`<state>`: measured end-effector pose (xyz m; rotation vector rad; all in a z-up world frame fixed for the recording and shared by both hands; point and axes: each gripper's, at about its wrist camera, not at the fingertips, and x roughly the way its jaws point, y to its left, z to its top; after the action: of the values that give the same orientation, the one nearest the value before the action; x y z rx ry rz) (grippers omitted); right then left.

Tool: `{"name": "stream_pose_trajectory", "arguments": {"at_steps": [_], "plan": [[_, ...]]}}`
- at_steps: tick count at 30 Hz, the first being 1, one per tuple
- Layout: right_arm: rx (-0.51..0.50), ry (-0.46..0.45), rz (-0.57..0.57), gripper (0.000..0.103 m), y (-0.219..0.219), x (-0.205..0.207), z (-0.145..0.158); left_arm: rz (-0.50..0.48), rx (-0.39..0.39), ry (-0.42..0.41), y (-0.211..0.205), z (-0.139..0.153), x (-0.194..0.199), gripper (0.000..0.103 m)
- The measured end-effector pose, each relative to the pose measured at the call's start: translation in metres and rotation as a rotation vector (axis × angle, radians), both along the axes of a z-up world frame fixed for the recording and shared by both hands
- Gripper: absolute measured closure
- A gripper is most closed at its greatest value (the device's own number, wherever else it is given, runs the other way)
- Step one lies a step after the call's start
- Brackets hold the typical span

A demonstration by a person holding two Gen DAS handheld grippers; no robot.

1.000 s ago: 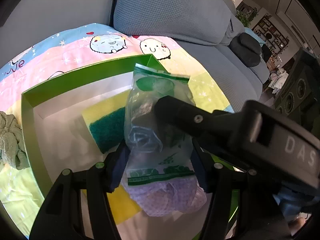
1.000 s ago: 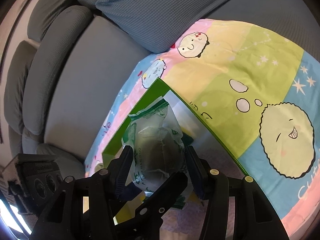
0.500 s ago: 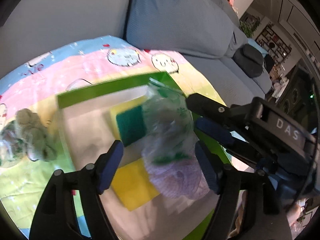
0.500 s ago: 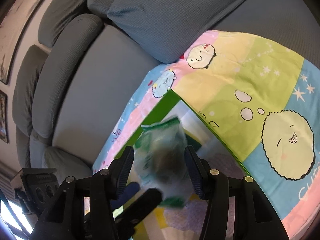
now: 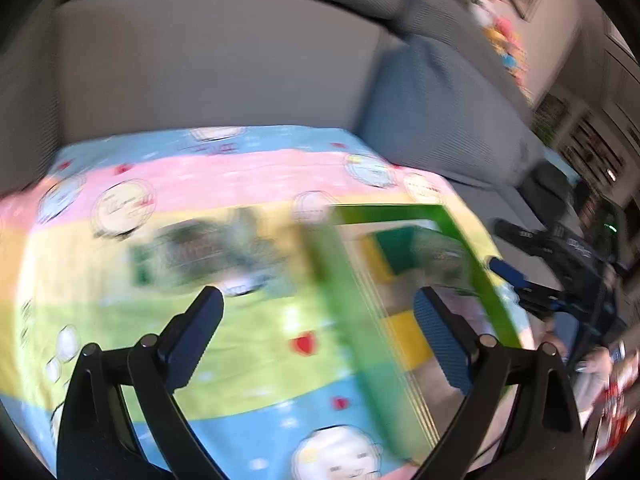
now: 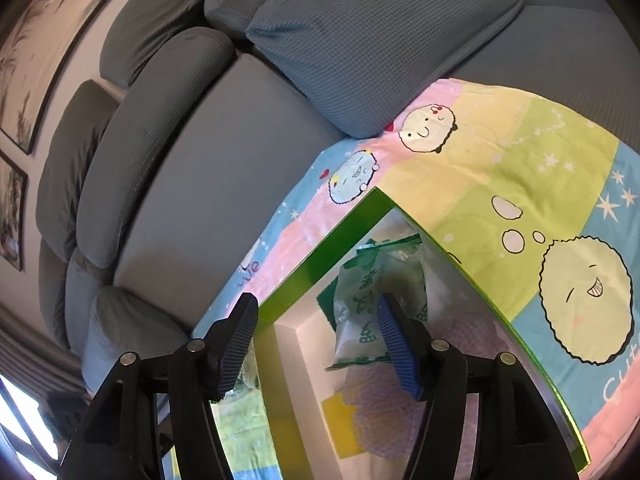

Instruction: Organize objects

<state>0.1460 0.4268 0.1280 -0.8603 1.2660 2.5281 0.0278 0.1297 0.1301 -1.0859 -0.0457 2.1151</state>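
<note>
A green-rimmed box (image 6: 320, 268) lies on a pastel cartoon sheet (image 6: 500, 168) on a grey sofa. Inside it are a clear plastic bag with green print (image 6: 368, 292), a green and yellow sponge (image 6: 325, 303) and a lilac cloth (image 6: 372, 428). My right gripper (image 6: 316, 340) is open and empty above the box. My left gripper (image 5: 320, 332) is open and empty over the sheet, left of the box (image 5: 340, 280). The left wrist view is blurred; a greyish-green cloth (image 5: 208, 248) lies on the sheet beyond its fingertips.
Grey sofa cushions (image 6: 360, 40) stand behind the sheet. The sofa backrest (image 5: 200, 80) fills the far side in the left wrist view. The right gripper (image 5: 540, 280) shows at the right edge of that view.
Both grippers let go of the plastic bag, which now lies in the box. The left gripper swung left, away from the box. The right gripper drew back and up.
</note>
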Motion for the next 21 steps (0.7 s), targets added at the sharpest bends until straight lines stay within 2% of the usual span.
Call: {"name": "stream_pose_trajectory", "arguments": {"at_steps": [4,8,12,17,21], "plan": [[0.044,-0.007,0.047,0.032,-0.016,-0.010,0.007,0.148,0.027,-0.065,-0.050,-0.021,-0.022,0.007],[0.060,0.031,0.137,0.028,-0.041,-0.023,0.016,0.288,0.000,-0.117,-0.085,-0.046,-0.047,0.007],[0.122,0.035,0.264,0.022,-0.083,-0.046,0.023,0.348,-0.001,-0.186,-0.107,-0.062,-0.060,0.007],[0.164,0.003,0.406,0.022,-0.132,-0.072,0.021,0.364,0.010,-0.186,-0.132,-0.057,-0.056,0.007],[0.177,-0.062,0.533,0.022,-0.176,-0.100,0.011,0.424,-0.016,-0.169,-0.153,-0.054,-0.057,0.007]]}}
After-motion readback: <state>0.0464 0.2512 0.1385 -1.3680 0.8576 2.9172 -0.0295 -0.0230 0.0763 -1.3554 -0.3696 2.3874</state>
